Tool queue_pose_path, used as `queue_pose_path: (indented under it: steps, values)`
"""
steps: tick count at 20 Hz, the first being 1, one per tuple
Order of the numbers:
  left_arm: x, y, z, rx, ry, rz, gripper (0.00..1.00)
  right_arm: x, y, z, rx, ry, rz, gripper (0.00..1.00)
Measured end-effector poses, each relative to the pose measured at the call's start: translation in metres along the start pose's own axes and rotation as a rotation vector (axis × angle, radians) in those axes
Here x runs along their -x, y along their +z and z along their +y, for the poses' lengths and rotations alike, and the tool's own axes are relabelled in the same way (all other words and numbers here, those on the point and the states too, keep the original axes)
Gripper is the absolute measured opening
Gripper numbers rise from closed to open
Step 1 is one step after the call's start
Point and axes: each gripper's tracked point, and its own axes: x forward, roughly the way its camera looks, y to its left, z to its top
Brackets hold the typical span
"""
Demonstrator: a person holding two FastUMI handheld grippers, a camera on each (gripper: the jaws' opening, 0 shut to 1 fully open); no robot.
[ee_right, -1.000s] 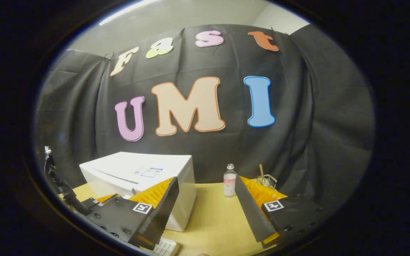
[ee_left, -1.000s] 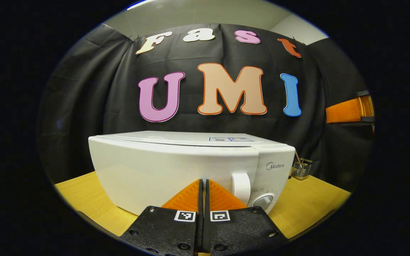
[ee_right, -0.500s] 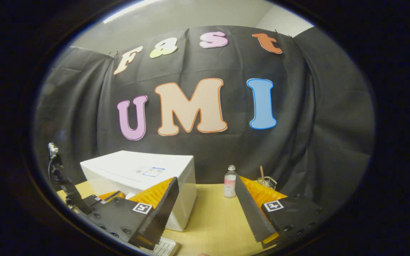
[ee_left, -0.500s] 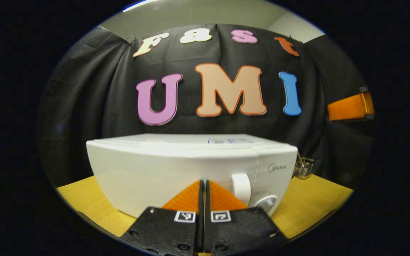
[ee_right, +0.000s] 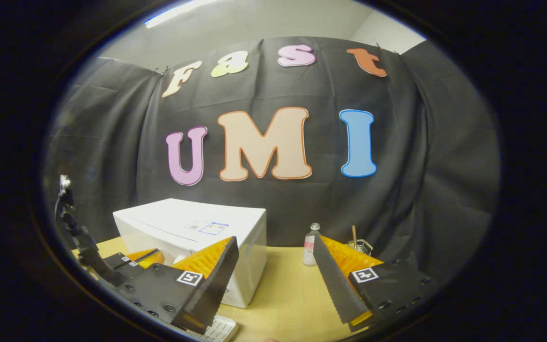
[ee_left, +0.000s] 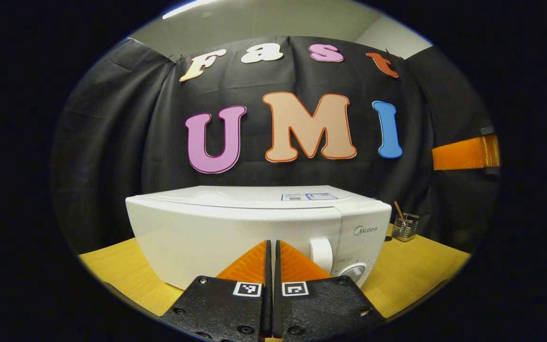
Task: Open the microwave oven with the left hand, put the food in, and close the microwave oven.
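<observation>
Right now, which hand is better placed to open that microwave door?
The left. Its tongs, shut, face the closed microwave front, beside the door handle. The right tongs hang open off its side.

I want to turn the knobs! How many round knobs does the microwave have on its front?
1 shows: the knob sits low on the right end of the microwave, under the handle. The left gripper may hide more.

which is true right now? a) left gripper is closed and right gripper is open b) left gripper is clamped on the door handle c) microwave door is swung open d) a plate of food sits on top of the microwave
a: in the left gripper view the left gripper has its fingers pressed together in front of the closed microwave, short of its handle, while in the right gripper view the right gripper has its fingers spread wide apart.
</observation>
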Motion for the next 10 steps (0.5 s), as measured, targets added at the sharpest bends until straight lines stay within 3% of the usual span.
queue_pose_path:
  steps: [5,6,7,10]
  values:
    - [0.028,0.040,0.026,-0.008,0.055,-0.024,0.01,0.003,0.000,-0.005,-0.016,0.008,0.010,0.92]
    - [0.032,0.049,0.033,-0.009,0.066,-0.040,0.03,0.003,0.000,-0.007,-0.014,0.004,0.012,0.97]
    - [0.037,0.057,0.038,0.000,0.073,-0.047,0.08,0.006,0.000,-0.009,-0.016,-0.002,0.012,0.97]
    - [0.053,0.080,0.048,0.037,0.070,-0.068,0.10,0.008,0.003,-0.010,-0.024,-0.002,0.003,0.97]
